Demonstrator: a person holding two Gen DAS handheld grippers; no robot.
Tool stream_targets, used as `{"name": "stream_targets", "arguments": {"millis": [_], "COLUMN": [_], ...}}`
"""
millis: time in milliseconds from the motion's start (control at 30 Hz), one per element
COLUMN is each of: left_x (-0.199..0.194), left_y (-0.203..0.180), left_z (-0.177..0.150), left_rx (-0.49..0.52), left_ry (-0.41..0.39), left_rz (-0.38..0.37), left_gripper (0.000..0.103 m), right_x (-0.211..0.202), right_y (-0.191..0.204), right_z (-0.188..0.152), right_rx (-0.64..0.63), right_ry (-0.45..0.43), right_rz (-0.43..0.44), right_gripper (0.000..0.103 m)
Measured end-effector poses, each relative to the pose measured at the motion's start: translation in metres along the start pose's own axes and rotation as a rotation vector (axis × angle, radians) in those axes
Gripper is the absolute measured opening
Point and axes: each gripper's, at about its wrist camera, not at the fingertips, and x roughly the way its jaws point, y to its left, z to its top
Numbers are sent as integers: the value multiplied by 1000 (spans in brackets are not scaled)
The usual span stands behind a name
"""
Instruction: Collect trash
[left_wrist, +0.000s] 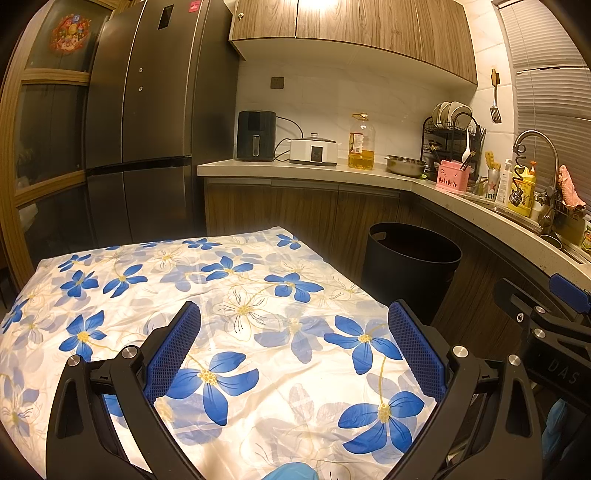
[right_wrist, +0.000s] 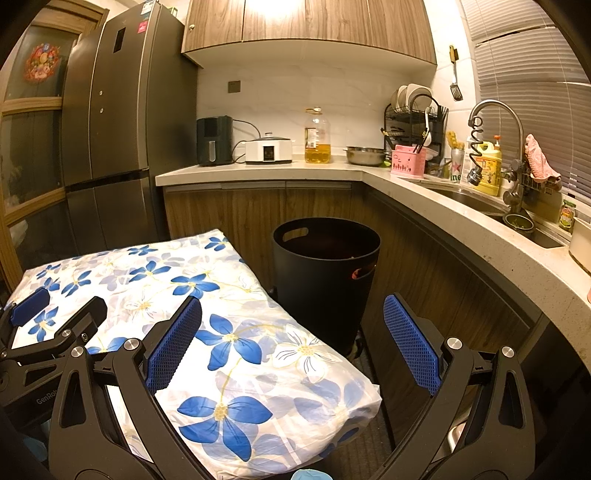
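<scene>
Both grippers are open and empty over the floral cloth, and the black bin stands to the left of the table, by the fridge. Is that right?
Not quite. The black bin stands to the right of the table, against the counter cabinets, not by the fridge; the right wrist view shows it. The left gripper and right gripper are indeed open and empty over the floral cloth.

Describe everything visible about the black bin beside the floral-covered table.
The black bin is a round, matte, plastic-looking tub, upright and open-topped with no lid. Oval handle cut-outs pierce its wall near the rim, one at the back left, another on the right where something reddish shows through. It stands on the floor past the floral-covered table, in front of the wooden cabinets. Its inside is dark, so any contents are unclear. Neither gripper touches it.
</scene>
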Motion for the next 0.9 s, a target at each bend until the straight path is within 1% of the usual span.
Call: {"name": "stream_targets", "arguments": {"millis": [733, 767, 800, 833, 867, 900], "left_x": [-5, -4, -5, -5, -4, -3], "left_y": [-4, -4, -4, -3, -3, -3], "left_z": [0, 0, 0, 1, 2, 2], "left_rx": [5, 4, 1, -1, -1, 0], "left_ry": [-4, -2, 0, 3, 6, 8], "left_rz": [-11, -11, -11, -17, -18, -17], "left_gripper": [97, 96, 92, 90, 87, 80], "right_x": [2, 2, 2, 2, 1, 1], "right_y": [2, 3, 3, 2, 2, 2], "right_z": [0, 0, 0, 0, 0, 0], "right_rx": [1, 1, 1, 1, 1, 2], "right_ry": [0, 0, -1, -1, 0, 0], "right_rz": [0, 0, 0, -1, 0, 0], "right_gripper": [98, 98, 98, 98, 98, 98]}}
